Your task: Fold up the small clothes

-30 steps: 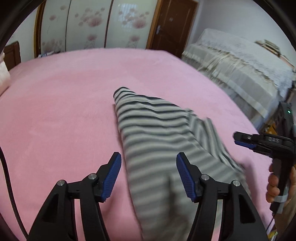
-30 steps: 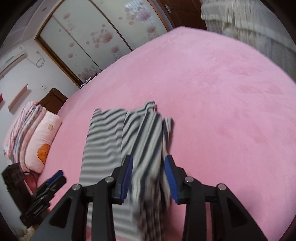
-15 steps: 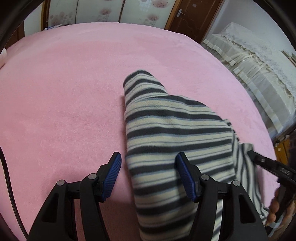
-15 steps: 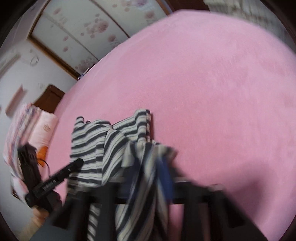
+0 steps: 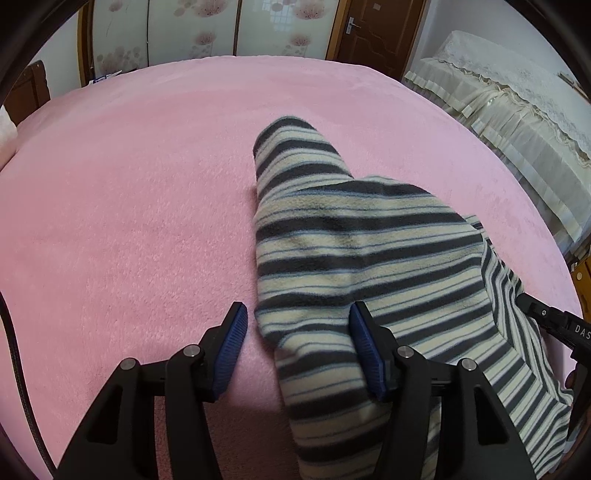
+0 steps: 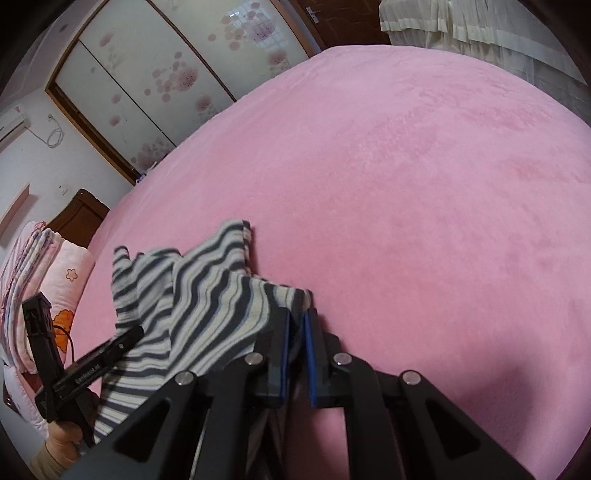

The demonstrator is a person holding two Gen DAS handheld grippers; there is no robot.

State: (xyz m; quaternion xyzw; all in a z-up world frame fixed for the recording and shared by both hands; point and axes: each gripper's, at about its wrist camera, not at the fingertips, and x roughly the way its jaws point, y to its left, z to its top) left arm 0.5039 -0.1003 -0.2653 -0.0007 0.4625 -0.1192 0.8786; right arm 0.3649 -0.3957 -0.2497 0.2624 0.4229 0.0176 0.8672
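A small cream and dark grey striped garment (image 5: 354, 236) lies on the pink bed (image 5: 129, 206). My left gripper (image 5: 297, 332) is open, its jaws on either side of the garment's near left corner, which lies between them. My right gripper (image 6: 295, 332) is shut on the garment's edge (image 6: 207, 295), with striped cloth pinched between the blue pads. The right gripper's body also shows at the right edge of the left wrist view (image 5: 554, 325). The left gripper shows at the left of the right wrist view (image 6: 74, 373).
A stack of pink pillows and bedding (image 6: 40, 280) lies at the head of the bed. A second bed with a cream cover (image 5: 517, 103) stands to the right. Wardrobe doors (image 5: 207, 33) and a brown door (image 5: 373, 29) are behind.
My right gripper has shut on the garment's edge and come down toward the bed. The garment now lies flatter, and my left gripper has come closer over its near corner.
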